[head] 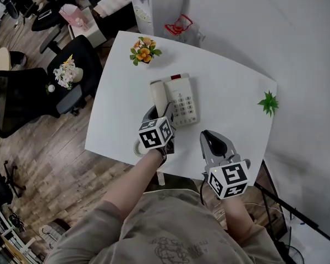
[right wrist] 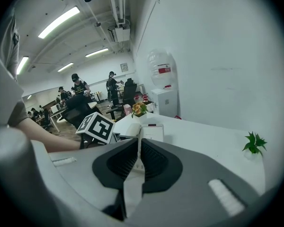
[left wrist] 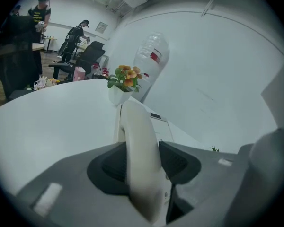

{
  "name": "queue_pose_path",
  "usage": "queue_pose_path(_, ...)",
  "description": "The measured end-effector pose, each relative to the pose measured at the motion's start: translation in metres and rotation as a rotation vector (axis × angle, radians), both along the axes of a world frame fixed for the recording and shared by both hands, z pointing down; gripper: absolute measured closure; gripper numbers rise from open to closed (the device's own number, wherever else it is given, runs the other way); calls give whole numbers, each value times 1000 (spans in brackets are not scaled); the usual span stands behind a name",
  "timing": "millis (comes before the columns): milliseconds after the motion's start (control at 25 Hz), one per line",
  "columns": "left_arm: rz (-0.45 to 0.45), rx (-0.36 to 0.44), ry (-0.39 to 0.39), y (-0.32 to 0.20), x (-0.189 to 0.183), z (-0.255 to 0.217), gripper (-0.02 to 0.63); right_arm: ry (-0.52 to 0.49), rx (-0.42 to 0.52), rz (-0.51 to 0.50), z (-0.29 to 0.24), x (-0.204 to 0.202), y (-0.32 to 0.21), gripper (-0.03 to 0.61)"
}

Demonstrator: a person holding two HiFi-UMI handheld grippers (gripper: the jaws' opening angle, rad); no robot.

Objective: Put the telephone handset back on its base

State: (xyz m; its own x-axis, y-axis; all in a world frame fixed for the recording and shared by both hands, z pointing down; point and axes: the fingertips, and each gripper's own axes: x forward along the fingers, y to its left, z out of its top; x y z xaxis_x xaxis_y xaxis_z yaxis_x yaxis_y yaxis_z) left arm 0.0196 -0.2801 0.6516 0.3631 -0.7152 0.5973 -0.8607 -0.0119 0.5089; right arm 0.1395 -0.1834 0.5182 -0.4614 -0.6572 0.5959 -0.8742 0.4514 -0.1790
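Observation:
The cream handset [head: 158, 94] lies along the left side of the telephone base [head: 184, 100], which has a keypad and a red patch at its far end. My left gripper [head: 157, 114] is shut on the near end of the handset [left wrist: 139, 141], which runs away from the jaws toward the base [left wrist: 163, 126]. Whether the handset rests in its cradle or hangs just above it I cannot tell. My right gripper [head: 210, 138] hovers near the table's front edge, right of the phone, shut with nothing in it [right wrist: 138, 162]. The base [right wrist: 151, 132] shows beyond its jaws.
A coiled cord [head: 136, 147] lies by the white table's [head: 231, 92] front left edge. A pot of orange flowers [head: 144, 51] stands at the far side, a small green plant [head: 269, 102] at the right edge. Black office chairs [head: 71, 70] stand left of the table.

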Motion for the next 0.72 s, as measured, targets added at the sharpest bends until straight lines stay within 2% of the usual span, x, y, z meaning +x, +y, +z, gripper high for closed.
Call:
queue_pose_path(480,-32,-58,-6,-6,-2,1,414,-1,-12,-14,4,-3,0,525)
queue_pose_path(720,-33,-85,-78,-7,-4,2,404,-5,-30,-35,6,-7,4,525)
